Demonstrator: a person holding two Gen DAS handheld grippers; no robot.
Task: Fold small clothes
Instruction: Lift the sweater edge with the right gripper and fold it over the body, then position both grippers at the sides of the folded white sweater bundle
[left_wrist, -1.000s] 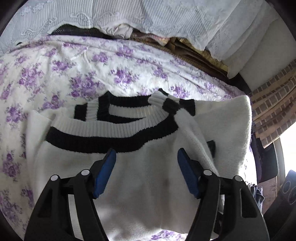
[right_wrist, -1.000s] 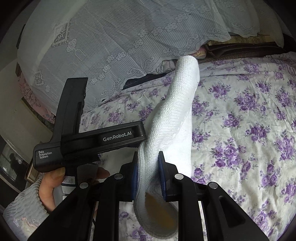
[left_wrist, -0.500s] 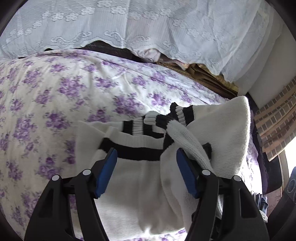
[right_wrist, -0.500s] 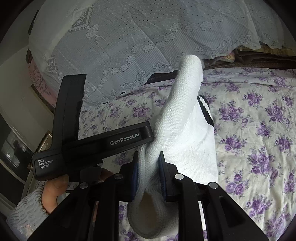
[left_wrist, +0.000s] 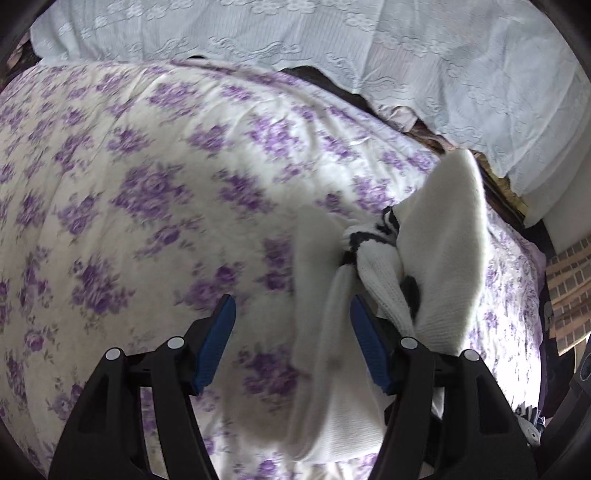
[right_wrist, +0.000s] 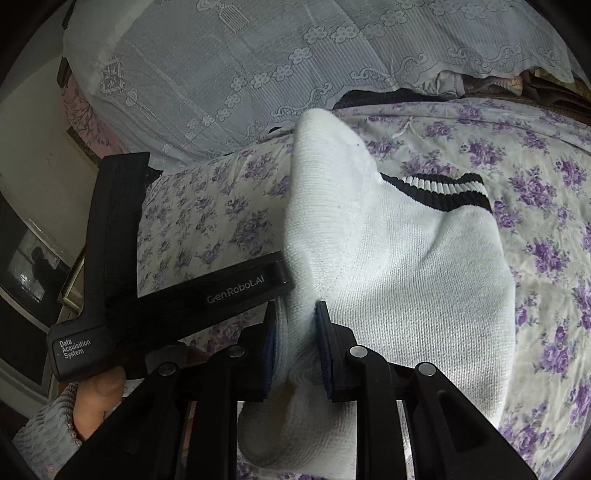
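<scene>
1. white knitted sweater with black-striped ribbed collar (right_wrist: 406, 266) hangs bunched over the purple-flowered bed sheet (left_wrist: 147, 184), partly lifted off it.
2. right gripper (right_wrist: 295, 343) has its fingers clenched on a thick fold of the knit.
3. left gripper (left_wrist: 291, 332) fingers stand released, fabric draped between them unpinched.
4. soft, light and floppy, it probably sags; take hold at hem or shoulder edges.

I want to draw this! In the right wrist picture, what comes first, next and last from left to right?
Person's hand → other hand-held gripper → white sweater → flowery bedspread.
</scene>
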